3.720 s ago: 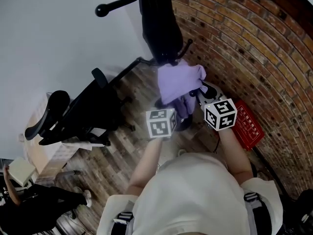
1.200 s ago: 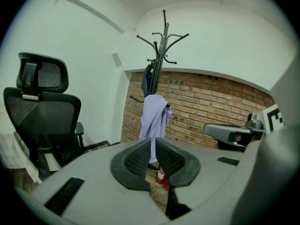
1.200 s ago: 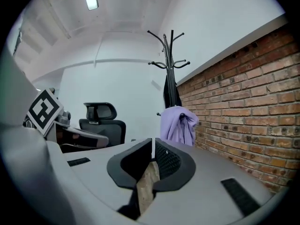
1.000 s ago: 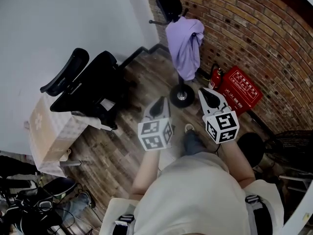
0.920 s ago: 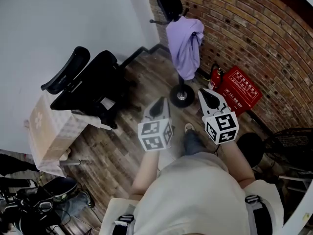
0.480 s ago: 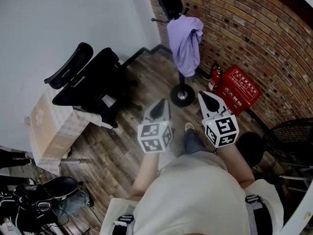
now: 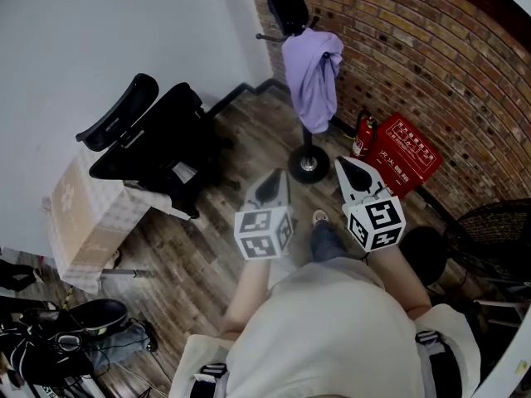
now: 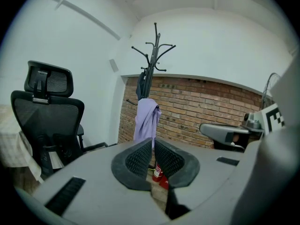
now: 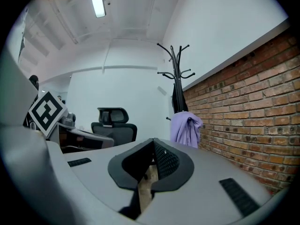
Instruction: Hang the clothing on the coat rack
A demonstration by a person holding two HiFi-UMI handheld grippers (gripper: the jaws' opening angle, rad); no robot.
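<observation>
On coat rack [image 7: 308, 164]: clothing [image 7: 311, 73]; top cropped | left hand-held gripper [image 7: 270, 186], right hand-held gripper [image 7: 355, 172] closed

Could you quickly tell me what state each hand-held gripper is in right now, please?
Left hand-held gripper: closed, holding nothing.
Right hand-held gripper: closed, holding nothing.

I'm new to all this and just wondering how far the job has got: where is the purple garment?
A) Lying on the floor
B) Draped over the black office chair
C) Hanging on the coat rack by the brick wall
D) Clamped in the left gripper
C: the purple garment hangs from the coat rack, close to the brick wall.
</observation>
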